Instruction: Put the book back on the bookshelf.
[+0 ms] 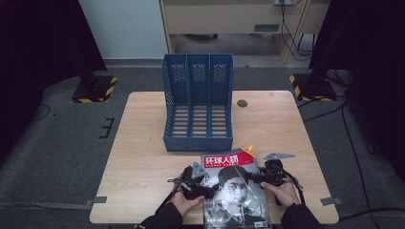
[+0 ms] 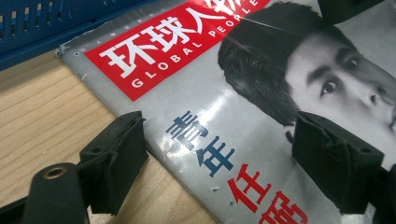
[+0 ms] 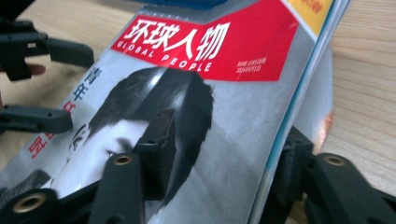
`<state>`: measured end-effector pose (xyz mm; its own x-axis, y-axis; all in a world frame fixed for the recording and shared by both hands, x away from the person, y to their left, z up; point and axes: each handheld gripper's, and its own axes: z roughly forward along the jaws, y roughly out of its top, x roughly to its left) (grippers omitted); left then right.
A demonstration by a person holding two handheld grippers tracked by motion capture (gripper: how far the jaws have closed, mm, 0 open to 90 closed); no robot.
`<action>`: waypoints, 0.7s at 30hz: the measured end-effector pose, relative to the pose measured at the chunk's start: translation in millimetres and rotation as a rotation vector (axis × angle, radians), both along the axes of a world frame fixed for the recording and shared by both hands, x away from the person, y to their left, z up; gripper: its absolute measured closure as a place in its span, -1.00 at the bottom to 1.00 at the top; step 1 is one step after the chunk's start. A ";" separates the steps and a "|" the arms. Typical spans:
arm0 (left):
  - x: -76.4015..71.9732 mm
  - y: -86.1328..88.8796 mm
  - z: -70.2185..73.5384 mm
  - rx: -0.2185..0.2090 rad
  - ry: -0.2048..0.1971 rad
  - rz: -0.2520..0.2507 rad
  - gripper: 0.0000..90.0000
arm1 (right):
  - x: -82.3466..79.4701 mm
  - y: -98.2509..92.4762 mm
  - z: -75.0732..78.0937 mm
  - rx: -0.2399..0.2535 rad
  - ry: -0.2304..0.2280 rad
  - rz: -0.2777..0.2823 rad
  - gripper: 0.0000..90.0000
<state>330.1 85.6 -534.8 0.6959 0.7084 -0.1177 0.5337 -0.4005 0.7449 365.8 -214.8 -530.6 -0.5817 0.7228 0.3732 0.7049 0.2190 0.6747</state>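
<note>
A glossy magazine (image 1: 236, 188) with a red masthead lies low centre on the pale woodgrain table (image 1: 143, 143). The left gripper (image 1: 206, 190) straddles its edge, jaws apart; the right gripper (image 1: 254, 179) clamps its lifted right edge. A perforated blue plastic file rack (image 1: 198, 102) stands above.

Both forearms wear dark sleeves. The left gripper (image 1: 204, 188) and right gripper (image 1: 254, 179) are black, each topped by a grey three-cornered plate and trailing a black cable. Their blocky jaws carry brass-coloured rivets at the pivots and ridged black pads.
</note>
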 end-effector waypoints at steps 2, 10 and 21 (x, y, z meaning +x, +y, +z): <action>0.3 0.2 0.0 0.001 0.000 0.005 -0.63 | -0.2 1.6 0.4 -0.019 0.000 0.008 0.32; 1.2 2.3 0.1 -0.012 0.007 0.011 -0.63 | 0.0 -2.5 6.0 0.010 0.026 -0.003 0.82; 1.3 7.4 0.3 -0.035 0.012 0.015 -0.59 | -7.1 -4.6 19.7 0.073 -0.015 0.043 0.93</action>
<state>331.5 93.0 -534.6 0.6835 0.7142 -0.1509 0.5484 -0.3660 0.7519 358.7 -219.4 -510.9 -0.6177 0.6683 0.4145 0.6853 0.1989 0.7006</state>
